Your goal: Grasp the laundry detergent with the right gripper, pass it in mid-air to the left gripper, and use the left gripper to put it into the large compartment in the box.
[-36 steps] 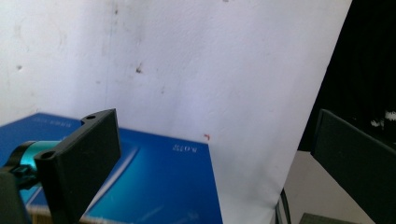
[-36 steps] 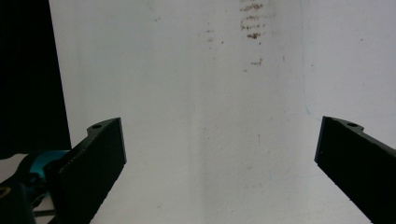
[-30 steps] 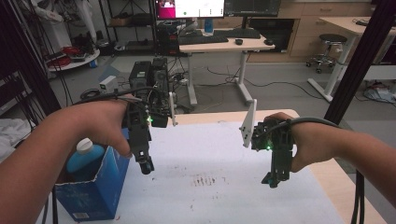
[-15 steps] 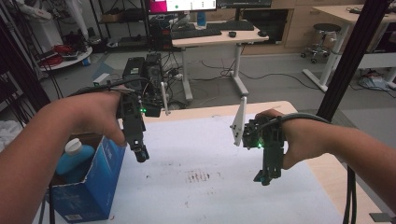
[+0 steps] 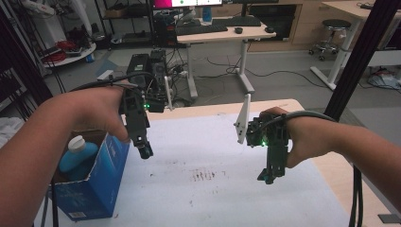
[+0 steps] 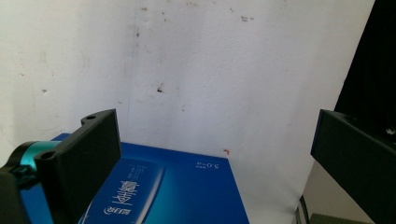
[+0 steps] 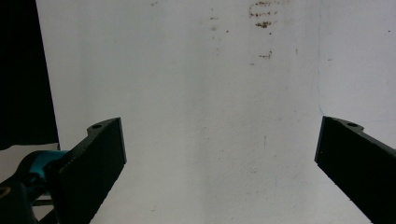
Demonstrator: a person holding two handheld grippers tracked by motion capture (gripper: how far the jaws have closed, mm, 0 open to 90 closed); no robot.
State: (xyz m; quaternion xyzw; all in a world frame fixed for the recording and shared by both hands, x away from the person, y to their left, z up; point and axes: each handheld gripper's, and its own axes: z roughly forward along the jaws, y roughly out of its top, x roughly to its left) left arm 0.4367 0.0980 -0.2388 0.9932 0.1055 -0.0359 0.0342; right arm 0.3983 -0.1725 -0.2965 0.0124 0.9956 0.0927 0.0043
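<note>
blue box | open-topped, upright | table's left edge | bottle inside

Glossy blue cardboard box, matt white sheet

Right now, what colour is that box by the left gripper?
Blue, with pale lettering on the box; the left gripper view shows it best.

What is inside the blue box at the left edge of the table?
The blue box is open on top and holds a blue bottle with a white cap. The walls of the box hide the lower part of the bottle and anything else under it.
</note>
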